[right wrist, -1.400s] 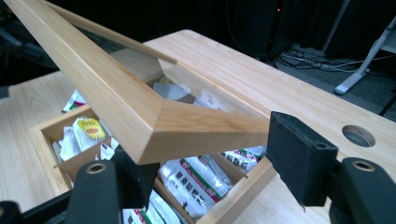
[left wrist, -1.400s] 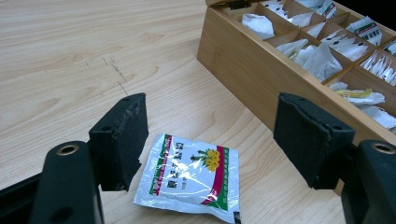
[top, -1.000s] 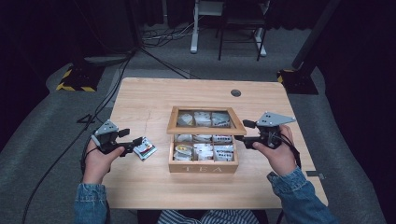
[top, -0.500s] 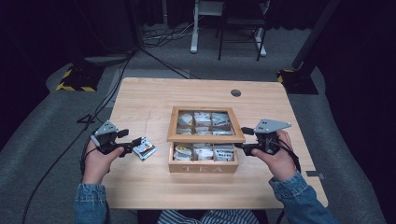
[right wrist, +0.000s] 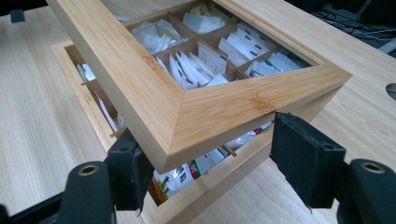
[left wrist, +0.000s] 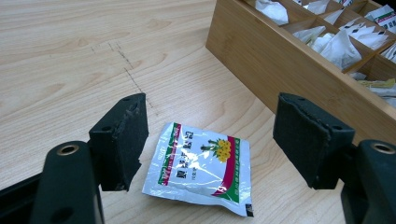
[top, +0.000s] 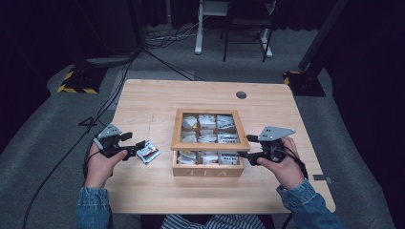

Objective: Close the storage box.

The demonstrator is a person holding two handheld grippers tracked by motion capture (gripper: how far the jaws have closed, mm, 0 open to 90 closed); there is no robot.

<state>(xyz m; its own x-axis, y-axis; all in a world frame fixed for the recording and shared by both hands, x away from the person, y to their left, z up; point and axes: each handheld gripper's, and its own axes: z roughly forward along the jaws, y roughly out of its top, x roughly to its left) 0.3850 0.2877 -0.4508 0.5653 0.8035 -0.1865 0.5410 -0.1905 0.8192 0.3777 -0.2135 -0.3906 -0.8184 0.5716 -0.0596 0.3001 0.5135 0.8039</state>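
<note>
A wooden tea box [top: 207,171] marked TEA stands mid-table, its windowed lid [top: 210,144] tilted up a little at the front. My right gripper [top: 241,153] is at the lid's front right corner. In the right gripper view that lid corner [right wrist: 219,107] lies between the jaws of my right gripper [right wrist: 210,158], which have just been opening, and the pads look slack on it. Sachets show in the box base [right wrist: 219,184]. A silver tea sachet [left wrist: 201,170] lies flat on the table, with my left gripper [left wrist: 210,140] open astride it, left of the box [top: 141,145].
The box's side wall [left wrist: 280,70] stands close to the right of the loose sachet [top: 148,152]. A round cable hole [top: 241,95] sits at the table's far right. Bare wood [top: 153,105] lies left of and behind the box.
The lid has come down from a steeper tilt, with the right hand sinking along with it. The left gripper and the loose sachet have stayed put.
</note>
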